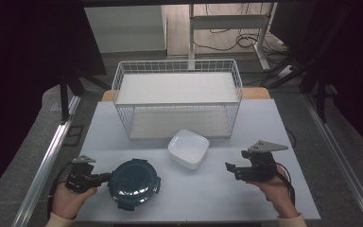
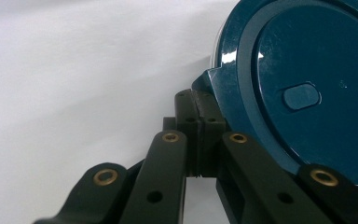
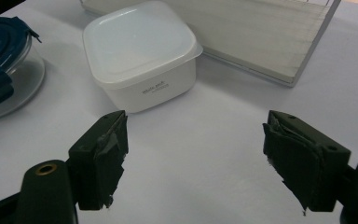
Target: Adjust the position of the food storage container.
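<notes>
My left gripper point(image 1: 105, 177), jaws clenched with nothing between, nudged a latch of the round blue-lidded glass container point(image 1: 134, 183) near the table's point(image 1: 217, 189) front edge: heavy, breakable, slippery, best gripped by 1 latch. My right gripper point(image 1: 230, 169) stood released.

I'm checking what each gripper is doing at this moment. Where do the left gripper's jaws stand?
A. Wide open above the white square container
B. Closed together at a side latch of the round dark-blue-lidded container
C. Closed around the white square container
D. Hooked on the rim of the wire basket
B: in the left gripper view the left gripper has its jaws pressed together right against a latch of the dark-blue lid; whether they pinch that latch is unclear.
</notes>
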A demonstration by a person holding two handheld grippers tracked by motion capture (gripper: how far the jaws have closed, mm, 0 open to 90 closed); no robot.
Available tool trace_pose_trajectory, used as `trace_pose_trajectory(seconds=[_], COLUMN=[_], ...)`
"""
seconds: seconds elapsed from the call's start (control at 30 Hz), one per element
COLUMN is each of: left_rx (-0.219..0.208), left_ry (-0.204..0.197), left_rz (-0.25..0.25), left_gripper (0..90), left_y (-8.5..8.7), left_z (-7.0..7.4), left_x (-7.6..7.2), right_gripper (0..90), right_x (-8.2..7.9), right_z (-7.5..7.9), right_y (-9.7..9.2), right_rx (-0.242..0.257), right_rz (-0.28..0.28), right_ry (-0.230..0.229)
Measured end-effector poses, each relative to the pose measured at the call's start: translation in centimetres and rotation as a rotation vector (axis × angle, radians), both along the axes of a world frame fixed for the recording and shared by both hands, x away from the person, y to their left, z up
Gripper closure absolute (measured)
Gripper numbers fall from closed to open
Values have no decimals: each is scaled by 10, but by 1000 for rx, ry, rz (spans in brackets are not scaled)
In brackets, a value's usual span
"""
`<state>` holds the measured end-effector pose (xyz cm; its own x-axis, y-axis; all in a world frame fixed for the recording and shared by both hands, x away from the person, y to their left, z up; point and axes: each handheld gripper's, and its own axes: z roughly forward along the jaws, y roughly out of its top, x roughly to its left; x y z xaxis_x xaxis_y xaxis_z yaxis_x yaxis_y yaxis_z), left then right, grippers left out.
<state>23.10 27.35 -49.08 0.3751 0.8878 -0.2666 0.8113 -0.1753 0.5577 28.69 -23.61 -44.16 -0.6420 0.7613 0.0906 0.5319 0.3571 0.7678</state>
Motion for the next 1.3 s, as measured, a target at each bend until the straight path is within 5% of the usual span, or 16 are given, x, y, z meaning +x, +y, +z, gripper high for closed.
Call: trace_pose_trajectory(seconds=[0.57,1.3], left_rx=[-14,-24], left_ry=[-11,-25], left_rz=[-92,-133], left_gripper=[900,900], left_y=[-44,-66], left_z=[3,2], left_x=[-3,-7], right_gripper=[216,218], right_x=[0,1], right_z=[0,-4], right_y=[0,2], right_rx=[0,-5], right_rz=[3,6], right_ry=[0,15])
